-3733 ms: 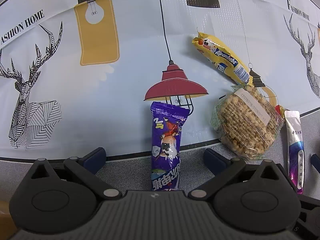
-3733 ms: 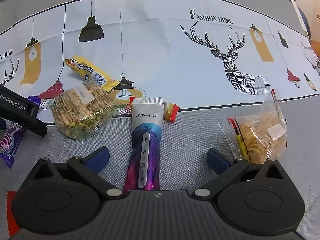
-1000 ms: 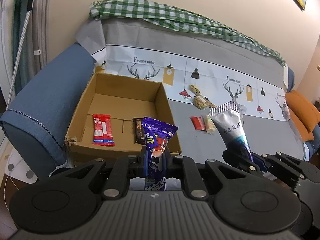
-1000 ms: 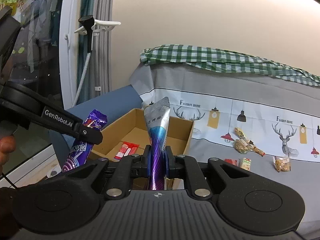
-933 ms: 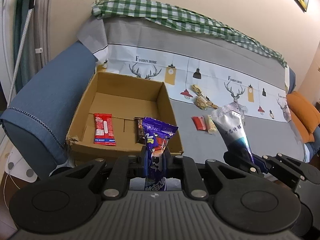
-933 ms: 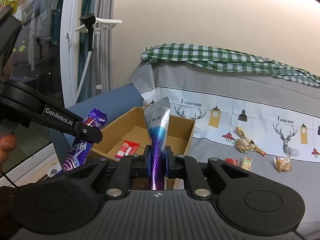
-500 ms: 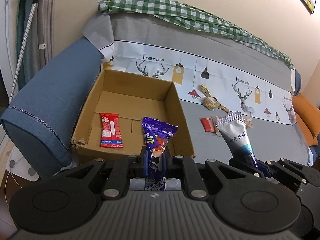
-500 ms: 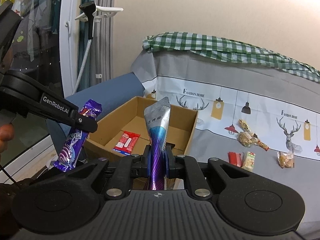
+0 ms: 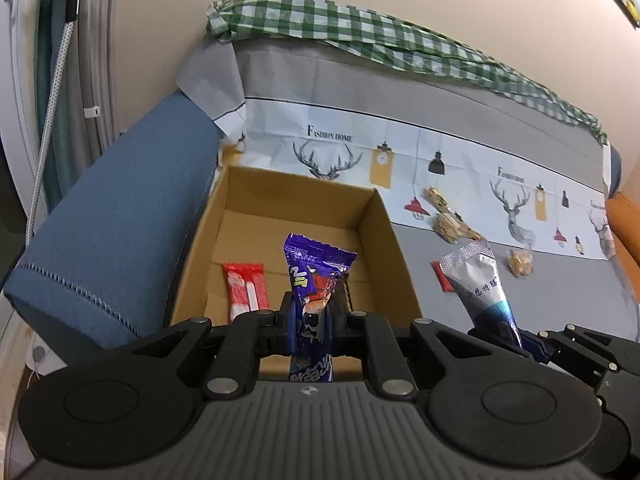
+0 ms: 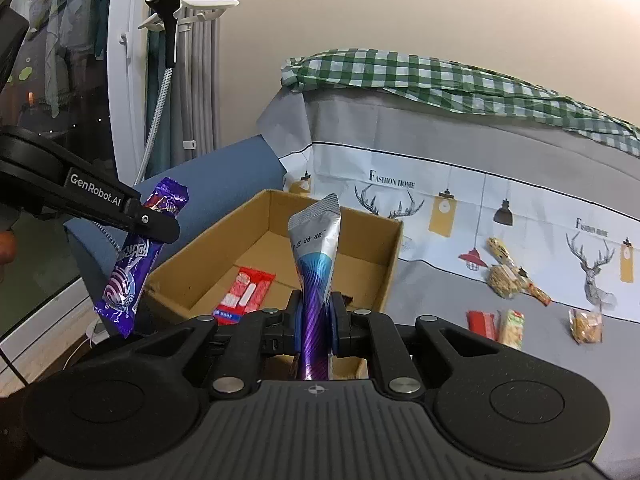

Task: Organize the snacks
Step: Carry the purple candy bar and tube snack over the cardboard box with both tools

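Observation:
My left gripper [image 9: 311,316] is shut on a purple snack pack [image 9: 314,280] that stands upright in front of the open cardboard box [image 9: 384,216]. My right gripper [image 10: 315,320] is shut on a silver-and-purple pouch [image 10: 316,248], also upright, near the box [image 10: 394,248]. A red snack pack [image 9: 245,290] lies flat on the box floor, and a dark bar beside it is mostly hidden behind the purple pack. In the left wrist view the pouch [image 9: 482,284] shows at the right. In the right wrist view the purple pack [image 10: 138,260] hangs at the left.
The box sits on a grey sofa seat against a blue armrest [image 9: 112,248]. Several loose snacks lie on the seat to the right: a red pack [image 10: 482,322], a green-edged bar [image 10: 510,328], clear cracker bags [image 10: 586,324] and a yellow pack [image 10: 500,248]. A printed cloth [image 9: 460,164] covers the backrest.
Both grippers have come closer to the box, which looms larger now. Each keeps hold of its snack.

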Demonstrator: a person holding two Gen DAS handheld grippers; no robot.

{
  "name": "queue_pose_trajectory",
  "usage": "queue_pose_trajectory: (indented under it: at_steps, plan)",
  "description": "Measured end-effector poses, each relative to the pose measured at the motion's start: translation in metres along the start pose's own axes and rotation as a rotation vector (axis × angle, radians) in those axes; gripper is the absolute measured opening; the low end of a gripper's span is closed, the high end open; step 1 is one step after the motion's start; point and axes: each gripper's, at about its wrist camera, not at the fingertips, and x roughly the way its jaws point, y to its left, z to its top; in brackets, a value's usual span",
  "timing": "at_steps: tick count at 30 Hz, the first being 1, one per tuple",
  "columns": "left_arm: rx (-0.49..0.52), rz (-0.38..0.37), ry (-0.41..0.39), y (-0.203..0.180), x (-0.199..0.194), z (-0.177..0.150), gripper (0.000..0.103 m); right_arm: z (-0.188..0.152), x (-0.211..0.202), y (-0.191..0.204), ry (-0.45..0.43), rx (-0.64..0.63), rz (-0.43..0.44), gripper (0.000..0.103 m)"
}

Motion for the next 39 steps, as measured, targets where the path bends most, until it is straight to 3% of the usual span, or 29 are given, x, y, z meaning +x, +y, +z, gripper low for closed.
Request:
queue_pose_trajectory:
  at_steps: [9, 16, 26, 39]
  plan:
    - [0.006, 0.026, 0.011, 0.006, 0.046, 0.035, 0.015, 0.026, 0.054, -0.008, -0.006, 0.021, 0.017, 0.013]
    - [0.013, 0.055, 0.065, 0.011, 0.097, 0.05, 0.015, 0.035, 0.11, -0.014, 0.026, 0.05, 0.029, 0.013]
    - [0.006, 0.1, 0.182, 0.023, 0.172, 0.045, 0.015, 0.019, 0.179, -0.017, 0.14, 0.077, 0.04, 0.013]
    - [0.019, 0.13, 0.259, 0.033, 0.214, 0.032, 0.015, -0.002, 0.218, -0.018, 0.22, 0.085, 0.043, 0.013]
